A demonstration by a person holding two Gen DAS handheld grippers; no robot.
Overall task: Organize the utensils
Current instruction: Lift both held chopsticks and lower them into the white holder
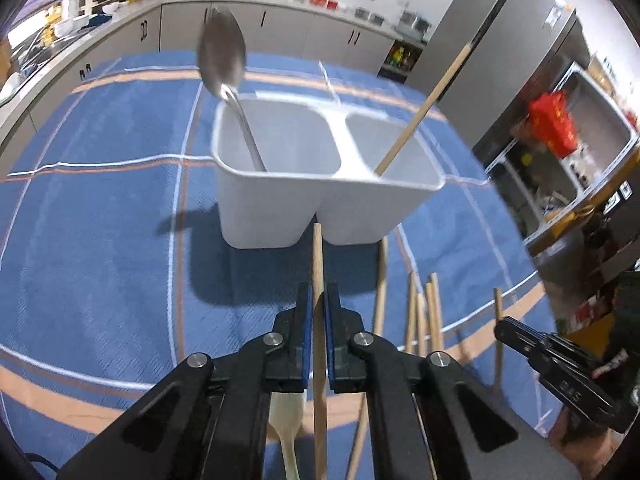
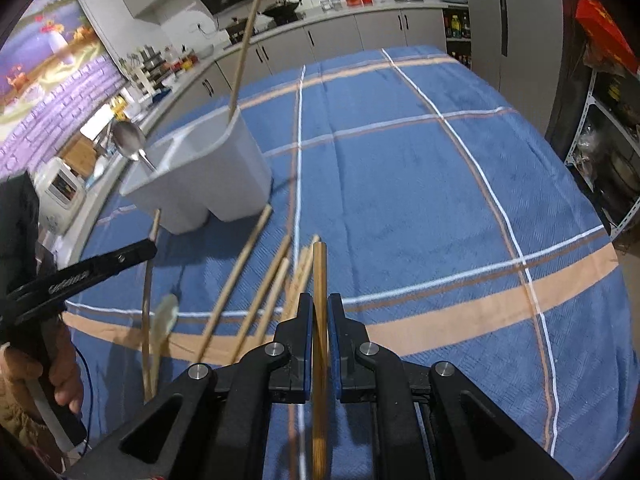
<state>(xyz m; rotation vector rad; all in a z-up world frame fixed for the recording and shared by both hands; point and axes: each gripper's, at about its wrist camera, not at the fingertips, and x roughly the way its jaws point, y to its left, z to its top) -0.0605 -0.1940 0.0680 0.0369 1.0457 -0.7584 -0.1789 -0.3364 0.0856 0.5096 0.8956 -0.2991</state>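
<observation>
- Chopsticks are the matter in hand: one wooden chopstick (image 1: 318,320) runs between the pads of the left gripper (image 1: 318,304), which is clamped on it, and another, darker chopstick (image 2: 319,320) sits the same way in the right gripper (image 2: 319,312), also clamped.
- Each held stick lies along its gripper's pointing line, tip forward and tilted down toward the cloth.
- A white two-compartment holder (image 1: 280,208) stands on the blue plaid tablecloth (image 1: 100,240) that covers the surface, straight ahead of the left gripper and close to the tip of its stick.
- From the right wrist view the holder lies ahead and off to the left, farther away; the left hand is, I judge, the nearer one for the next drop.
- In the left wrist view, the holder's left compartment has a metal spoon (image 1: 224,56) standing bowl up, and its right compartment has one chopstick leaning (image 1: 424,108) out over the rim.
- Loose chopsticks (image 2: 248,292) lie fanned on the cloth between the two grippers, their long axes pointing roughly toward the holder, and a pale wooden spoon (image 2: 164,316) lies beside them.
- The coming move likely turns on raising the left stick upright, lifting its tip over the near rim and into the chopstick compartment, not the spoon one.
- Most of the sorting is not yet done.
</observation>
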